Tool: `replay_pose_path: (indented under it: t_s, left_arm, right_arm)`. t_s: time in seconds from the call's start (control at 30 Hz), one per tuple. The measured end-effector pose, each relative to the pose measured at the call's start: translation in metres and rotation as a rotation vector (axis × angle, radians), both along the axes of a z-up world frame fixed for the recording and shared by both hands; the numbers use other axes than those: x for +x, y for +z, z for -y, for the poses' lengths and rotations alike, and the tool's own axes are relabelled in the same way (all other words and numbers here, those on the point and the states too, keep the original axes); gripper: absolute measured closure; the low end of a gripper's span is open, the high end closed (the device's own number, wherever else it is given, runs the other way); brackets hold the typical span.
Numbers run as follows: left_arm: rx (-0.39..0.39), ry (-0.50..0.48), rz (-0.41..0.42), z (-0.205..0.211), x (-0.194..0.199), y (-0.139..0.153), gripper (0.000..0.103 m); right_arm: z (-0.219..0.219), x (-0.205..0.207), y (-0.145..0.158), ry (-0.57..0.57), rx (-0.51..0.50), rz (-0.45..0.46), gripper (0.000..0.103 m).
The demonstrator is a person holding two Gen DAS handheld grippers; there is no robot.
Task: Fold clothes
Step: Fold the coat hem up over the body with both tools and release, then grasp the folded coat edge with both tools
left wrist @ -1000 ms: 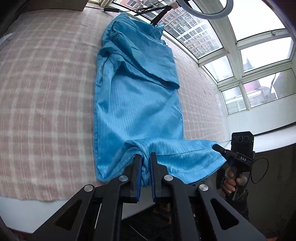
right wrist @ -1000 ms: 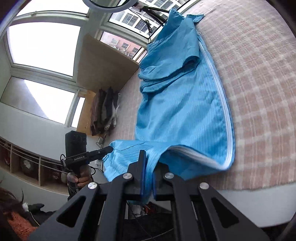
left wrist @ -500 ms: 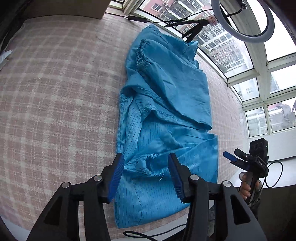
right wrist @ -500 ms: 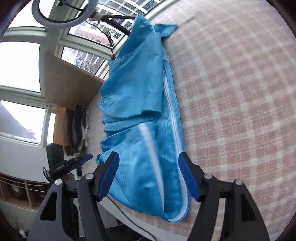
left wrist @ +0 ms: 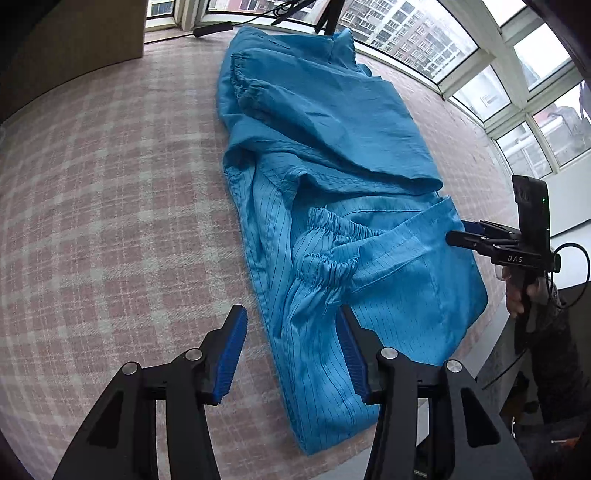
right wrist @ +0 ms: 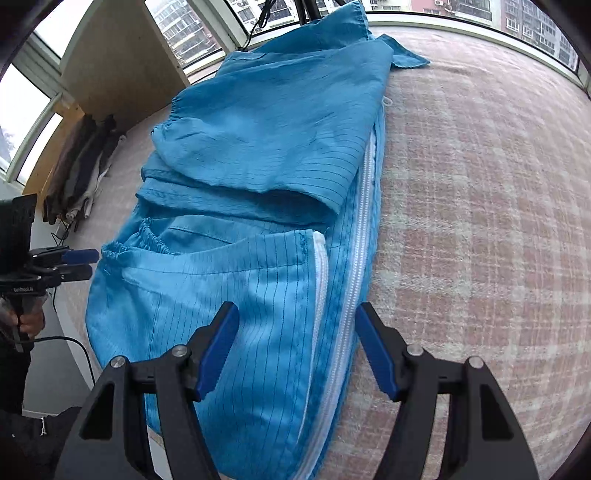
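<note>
Left wrist view: blue zip-up garment [left wrist: 325, 192] flat on the plaid-covered bench [left wrist: 110, 206], long axis from lower centre to upper centre, collar at the far window. Left gripper [left wrist: 291, 328] half open, empty.

Right wrist view: bottom hem folded upward; right gripper [right wrist: 295, 332] closing, gripping nothing, over the white zipper [right wrist: 354, 273]. Next, probably: regrasp the near fold, carry it collarward.

Pink plaid bedcover [left wrist: 110, 206], curved bay windows [left wrist: 406, 33] onto apartment blocks, grey daylight, wooden panel [right wrist: 122, 70]
</note>
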State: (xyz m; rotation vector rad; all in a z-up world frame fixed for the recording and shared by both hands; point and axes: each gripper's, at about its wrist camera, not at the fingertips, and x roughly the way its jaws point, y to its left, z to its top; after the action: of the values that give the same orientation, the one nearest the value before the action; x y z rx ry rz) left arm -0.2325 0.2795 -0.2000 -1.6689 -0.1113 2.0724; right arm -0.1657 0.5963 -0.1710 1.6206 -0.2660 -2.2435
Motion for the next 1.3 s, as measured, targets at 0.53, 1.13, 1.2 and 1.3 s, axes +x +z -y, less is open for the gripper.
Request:
replay_pose_path:
  t_s: [0.53,1.13,1.2,1.3]
  left_arm:
    - [-0.045,-0.07,0.001,-0.007,-0.022,-0.012,0.085]
    - [-0.038,-0.134,0.057,0.018,0.091,-0.008,0.069]
    - [-0.092,-0.114,0.003,0.018,0.104,-0.001,0.069]
    - [-0.075,-0.145,-0.08,0.011,0.12,0.02,0.069]
  right_arm:
    - [-0.004,0.011,0.027,-0.016,0.118,-0.001,0.069]
    - [-0.004,0.121,0.012,0.1,0.099,0.017,0.057]
    - [0.004,0.129,0.02,0.121,0.176,-0.033,0.057]
    - [0.024,0.146,0.042,0.202,0.253,-0.16,0.057]
